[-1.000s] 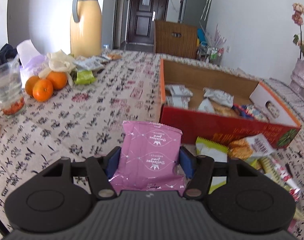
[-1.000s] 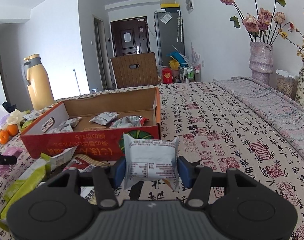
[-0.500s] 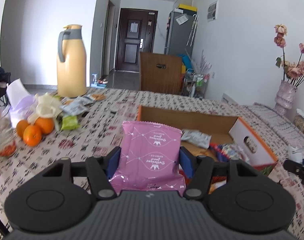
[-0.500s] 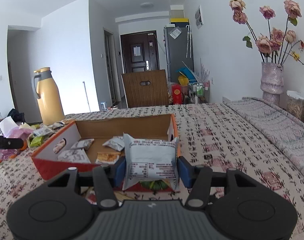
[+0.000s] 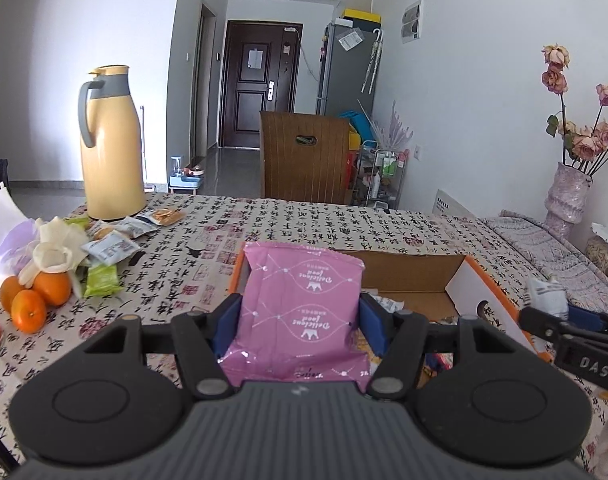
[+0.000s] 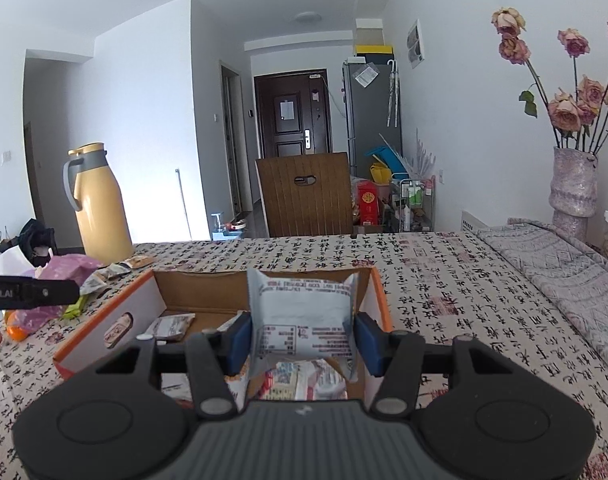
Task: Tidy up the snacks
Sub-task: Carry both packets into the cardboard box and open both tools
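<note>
My left gripper [image 5: 299, 330] is shut on a pink snack packet [image 5: 299, 316], held upright above the near left corner of the orange cardboard box [image 5: 482, 292]. My right gripper [image 6: 301, 340] is shut on a white-grey snack packet [image 6: 304, 320], held over the same orange box [image 6: 115, 320], which holds several small packets [image 6: 173, 326]. The right gripper's tip [image 5: 544, 316] with its white packet shows at the right edge of the left wrist view. The left gripper with its pink packet [image 6: 63, 276] shows at the left edge of the right wrist view.
A yellow thermos jug [image 5: 109, 144] stands at the table's far left, with loose snack packets [image 5: 115, 244], oranges [image 5: 35, 300] and a white bag beside it. A wooden chair [image 5: 304, 156] stands behind the table. A vase of dried roses [image 6: 572, 184] is at the right.
Both grippers have risen and moved forward with their packets, from in front of the box's red side to above it. The loose snacks by the box front have dropped out of view.
</note>
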Motion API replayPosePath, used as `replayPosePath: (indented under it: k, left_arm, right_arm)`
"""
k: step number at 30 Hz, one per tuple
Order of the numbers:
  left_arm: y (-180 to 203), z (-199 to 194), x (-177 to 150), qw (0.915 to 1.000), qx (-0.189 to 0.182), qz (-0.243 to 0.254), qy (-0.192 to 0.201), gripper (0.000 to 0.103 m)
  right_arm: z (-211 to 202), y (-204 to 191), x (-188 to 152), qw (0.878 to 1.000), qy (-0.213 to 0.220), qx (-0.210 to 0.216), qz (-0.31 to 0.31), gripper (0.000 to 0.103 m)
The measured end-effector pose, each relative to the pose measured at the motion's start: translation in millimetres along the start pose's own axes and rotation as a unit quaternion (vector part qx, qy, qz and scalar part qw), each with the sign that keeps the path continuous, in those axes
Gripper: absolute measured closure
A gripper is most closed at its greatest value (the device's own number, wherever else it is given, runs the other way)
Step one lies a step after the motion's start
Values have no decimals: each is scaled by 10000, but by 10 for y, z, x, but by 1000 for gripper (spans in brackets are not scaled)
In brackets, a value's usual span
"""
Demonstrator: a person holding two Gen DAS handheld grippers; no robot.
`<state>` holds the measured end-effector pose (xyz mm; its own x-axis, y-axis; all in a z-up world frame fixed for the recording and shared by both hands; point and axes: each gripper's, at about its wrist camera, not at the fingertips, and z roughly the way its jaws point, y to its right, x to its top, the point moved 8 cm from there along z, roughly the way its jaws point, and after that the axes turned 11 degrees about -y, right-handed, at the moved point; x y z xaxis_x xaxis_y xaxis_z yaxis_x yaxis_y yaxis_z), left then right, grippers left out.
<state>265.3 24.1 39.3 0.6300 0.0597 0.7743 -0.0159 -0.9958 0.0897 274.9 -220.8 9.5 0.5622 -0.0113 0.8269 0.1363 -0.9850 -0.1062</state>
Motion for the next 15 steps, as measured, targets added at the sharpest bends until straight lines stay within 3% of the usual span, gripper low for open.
replayPosePath:
  k: [15]
  left_arm:
    - [74, 658, 109, 9983, 374, -16, -437, 40]
  right_arm:
    - [735, -200, 58, 9968, -699, -128, -366, 49]
